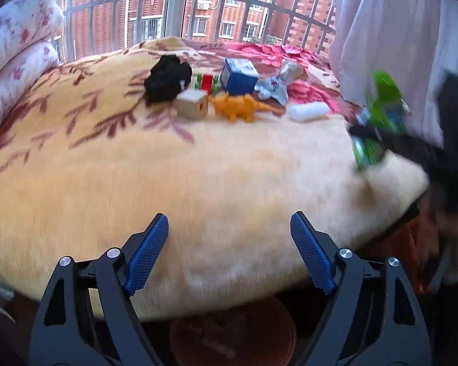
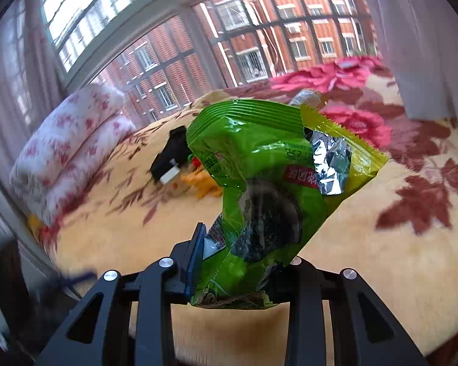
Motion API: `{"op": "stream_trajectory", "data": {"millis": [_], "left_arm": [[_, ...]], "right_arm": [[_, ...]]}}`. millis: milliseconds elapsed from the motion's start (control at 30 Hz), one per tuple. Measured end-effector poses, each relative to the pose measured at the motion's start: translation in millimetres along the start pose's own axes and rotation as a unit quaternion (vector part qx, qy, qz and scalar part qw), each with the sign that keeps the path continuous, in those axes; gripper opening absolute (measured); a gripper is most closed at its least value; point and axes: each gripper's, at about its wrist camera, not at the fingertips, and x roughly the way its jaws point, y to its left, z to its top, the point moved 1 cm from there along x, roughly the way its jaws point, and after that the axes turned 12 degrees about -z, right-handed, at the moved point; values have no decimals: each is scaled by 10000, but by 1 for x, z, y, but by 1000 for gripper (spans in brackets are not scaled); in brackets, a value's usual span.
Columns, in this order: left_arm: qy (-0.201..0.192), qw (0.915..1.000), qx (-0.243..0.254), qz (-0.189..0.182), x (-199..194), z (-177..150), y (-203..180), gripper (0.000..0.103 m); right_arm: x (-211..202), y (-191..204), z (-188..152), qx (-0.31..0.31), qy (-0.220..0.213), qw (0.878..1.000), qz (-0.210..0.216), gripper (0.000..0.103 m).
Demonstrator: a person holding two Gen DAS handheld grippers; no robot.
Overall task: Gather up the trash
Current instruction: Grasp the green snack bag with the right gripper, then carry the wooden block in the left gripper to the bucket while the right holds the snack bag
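While the right hand-held gripper [image 2: 229, 262] clamps a green snack wrapper [image 2: 268, 164], the left hand-held gripper [image 1: 229, 244] gapes empty. Beyond it lies an orange toy dinosaur [image 1: 238, 106].

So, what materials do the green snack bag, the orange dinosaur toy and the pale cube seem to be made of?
Crinkled green snack bag: thin glossy plastic film with a silver foil lining, which shows at the torn opening.
Orange dinosaur toy: probably moulded plastic or rubber; one even colour, slightly shiny.
Pale beige cube: likely unpainted wood, matte; too blurred to be sure.
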Motion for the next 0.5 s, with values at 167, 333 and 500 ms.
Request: {"op": "stream_trajectory", "data": {"millis": [167,333,500], "left_arm": [[165,9993,225,266,34,59,13,80],[581,9972,22,460,84,103,45,80],[838,9936,-309,696,121,120,81,80]], "right_arm": [[-18,8,-30,-80,-349,9994,23,33],[-28,5,-44,13,-457,9989,75,33],[-33,4,-42,-57,-512,9987,66,33]]}}
